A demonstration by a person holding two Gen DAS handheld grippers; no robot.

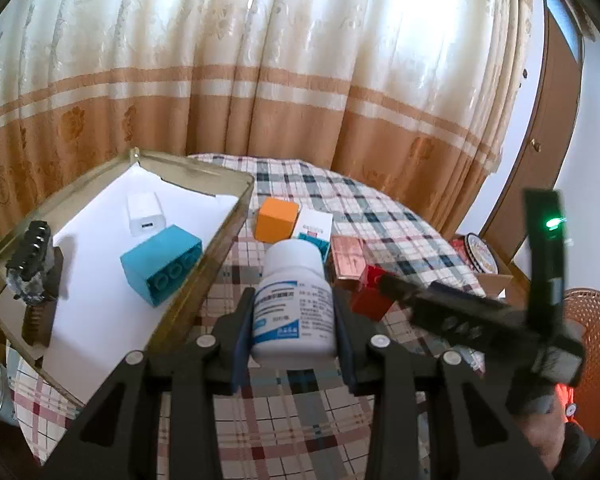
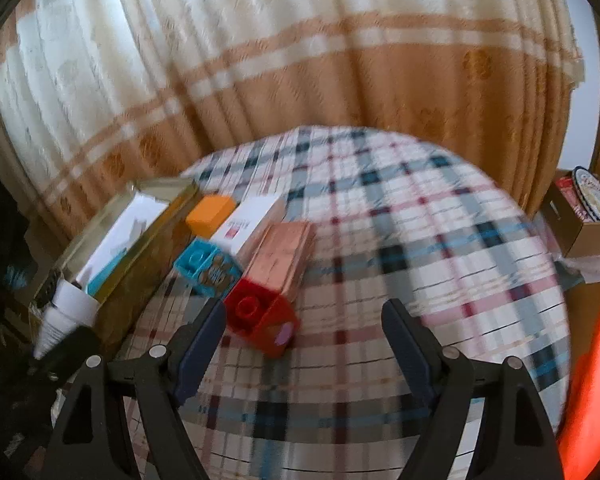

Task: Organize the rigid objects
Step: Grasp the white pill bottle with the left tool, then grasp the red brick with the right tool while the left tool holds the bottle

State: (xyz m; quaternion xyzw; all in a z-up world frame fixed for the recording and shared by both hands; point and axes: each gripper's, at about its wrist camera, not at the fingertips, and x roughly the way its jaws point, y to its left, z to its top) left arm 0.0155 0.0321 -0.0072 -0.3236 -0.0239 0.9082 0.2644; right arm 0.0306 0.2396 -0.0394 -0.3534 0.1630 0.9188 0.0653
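Left claw [image 1: 294, 304] pinching a white pill bottle [image 1: 293, 300], fingers pressed to both its sides, cap pointing away from the camera. Bottle held over the plaid-covered desk [image 1: 300, 412].

Left of this claw: open metal tin [image 1: 204, 280], lined with white paper. Inside it, farthest left, a dark ridged object [image 1: 30, 264], too blurred to identify. Then a white charger [image 1: 145, 216] toward the back and a blue brick [image 1: 162, 266] nearer, close to the tin's right wall.

Ahead of the claw, just beyond the bottle cap: orange block [image 1: 276, 221], with a white box [image 1: 314, 224] touching its right side. Right of the bottle: copper-coloured box [image 1: 346, 254], then a red brick [image 1: 370, 290], partly covered by the right claw's dark body [image 1: 460, 312].

Right claw [image 2: 304, 320] spread wide, nothing between its fingers. Ahead and left of it, the red brick [image 2: 260, 316] lies just beside the left fingertip; contact cannot be judged through the blur. Beyond: a second blue brick [image 2: 206, 266], orange block [image 2: 210, 210], white box [image 2: 252, 220], copper-coloured box [image 2: 284, 252], all clustered beside the tin [image 2: 140, 256]. Far right, off the desk, a cardboard box [image 2: 584, 236].
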